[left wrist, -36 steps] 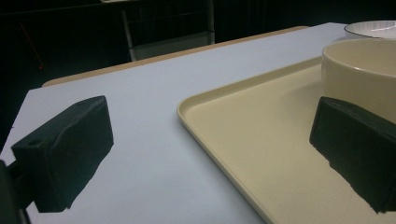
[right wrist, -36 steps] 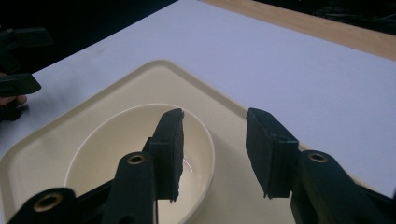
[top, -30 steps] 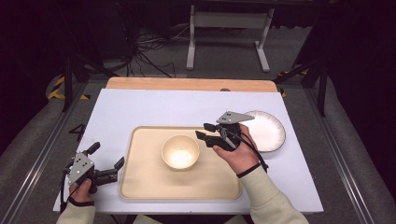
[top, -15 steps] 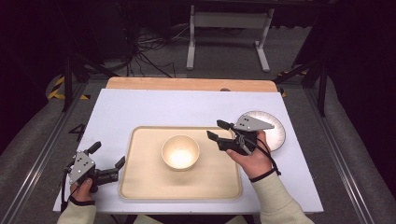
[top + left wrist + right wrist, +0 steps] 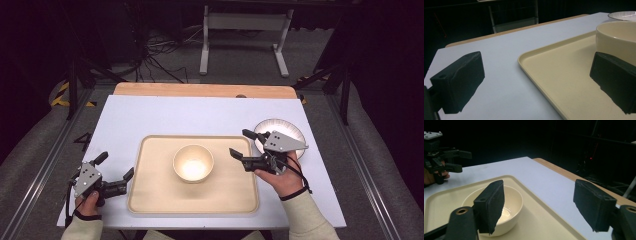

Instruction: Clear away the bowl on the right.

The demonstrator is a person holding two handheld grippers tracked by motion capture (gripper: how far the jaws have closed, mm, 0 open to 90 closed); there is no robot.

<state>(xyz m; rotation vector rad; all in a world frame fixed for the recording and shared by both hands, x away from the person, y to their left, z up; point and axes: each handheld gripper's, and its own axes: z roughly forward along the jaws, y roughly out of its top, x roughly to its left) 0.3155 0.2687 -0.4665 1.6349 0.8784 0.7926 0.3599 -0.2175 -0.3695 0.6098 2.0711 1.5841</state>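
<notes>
A cream bowl [image 5: 193, 163] stands upright in the middle of a cream tray [image 5: 150, 200]. My right gripper [image 5: 239, 142] hovers over the tray's right edge, a short way right of the bowl and apart from it. Its jaws have just been opening and stand wide with nothing between them. In the right gripper view the bowl [image 5: 510, 202] shows beyond the left jaw. My left gripper [image 5: 116, 165] rests at the tray's left edge, open and empty, one jaw over the tray [image 5: 564, 75]. The bowl [image 5: 616, 37] sits behind that jaw.
A white plate [image 5: 287, 131] lies on the white table [image 5: 150, 120] just right of the tray, behind my right gripper. A wooden strip [image 5: 200, 90] runs along the table's far edge. Beyond it stand a metal frame and cables on the dark floor.
My right gripper has drawn back to the right from the bowl's right rim to the tray's right edge, its jaws spreading wider. The bowl and my left gripper have stayed put.
</notes>
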